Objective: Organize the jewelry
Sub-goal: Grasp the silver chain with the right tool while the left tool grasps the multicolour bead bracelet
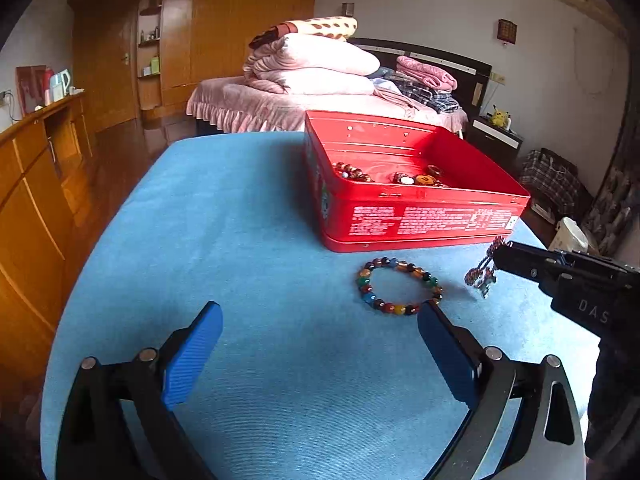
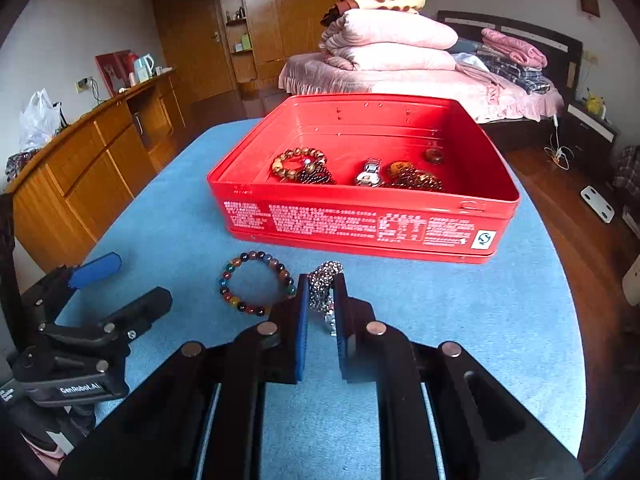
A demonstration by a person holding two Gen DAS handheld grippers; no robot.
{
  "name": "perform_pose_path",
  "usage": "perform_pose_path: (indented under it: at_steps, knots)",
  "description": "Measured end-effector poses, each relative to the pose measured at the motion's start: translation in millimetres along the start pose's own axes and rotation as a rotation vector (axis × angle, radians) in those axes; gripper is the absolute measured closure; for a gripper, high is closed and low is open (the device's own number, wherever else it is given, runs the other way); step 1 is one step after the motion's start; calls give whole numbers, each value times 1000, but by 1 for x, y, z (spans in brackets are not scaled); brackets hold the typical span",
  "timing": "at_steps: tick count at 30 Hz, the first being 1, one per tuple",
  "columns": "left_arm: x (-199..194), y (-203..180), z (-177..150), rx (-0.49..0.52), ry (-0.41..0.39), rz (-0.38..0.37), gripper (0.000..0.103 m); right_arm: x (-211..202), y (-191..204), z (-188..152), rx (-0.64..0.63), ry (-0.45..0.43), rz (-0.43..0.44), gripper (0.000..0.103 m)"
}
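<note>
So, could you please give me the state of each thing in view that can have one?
Red tin: open, no lid on, holding several pieces of jewelry.
Colourful bead bracelet: lying flat on the blue cloth, outside the tin, untouched.
Silver chain piece: pinched in the right gripper, dangling clear of the cloth.
Right gripper: shut on the chain piece.
Left gripper: open, empty, just short of the bracelet.

bracelet [image 2: 257, 283] before tin [image 2: 362, 222] — on table [image 2: 460, 312]

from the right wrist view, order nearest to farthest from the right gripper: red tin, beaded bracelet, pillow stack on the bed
1. beaded bracelet, on the blue cloth just left of the right gripper
2. red tin, ahead on the table
3. pillow stack, on the bed beyond
</note>
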State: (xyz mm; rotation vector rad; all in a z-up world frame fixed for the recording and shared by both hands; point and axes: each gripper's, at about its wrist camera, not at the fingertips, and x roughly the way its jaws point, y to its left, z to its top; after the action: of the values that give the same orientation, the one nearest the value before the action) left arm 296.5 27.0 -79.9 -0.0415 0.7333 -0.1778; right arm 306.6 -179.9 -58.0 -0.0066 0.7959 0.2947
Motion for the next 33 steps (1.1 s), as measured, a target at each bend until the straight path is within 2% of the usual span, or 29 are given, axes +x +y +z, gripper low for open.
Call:
perform_pose_path:
  at_steps: [5, 13, 20, 24, 29, 33]
  knots:
    - [6, -17, 0, 25, 12, -32, 7, -14, -22, 2, 36, -25, -23, 92]
    - [18, -40, 4, 44, 26, -92, 8, -6, -54, -15, 103, 9, -48, 92]
    - [35, -62, 17, 65, 52, -132, 33, -11, -72, -23, 127, -2, -42, 92]
    - [47, -72, 19, 88, 80, -119, 36, -10, -80, -27, 142, -2, -33, 92]
    - [62, -78, 15, 84, 147, -120, 46, -8, -86, -29, 153, -3, -10, 92]
    - [67, -82, 13, 86, 162, -105, 46, -6, -86, -30, 154, 0, 4, 92]
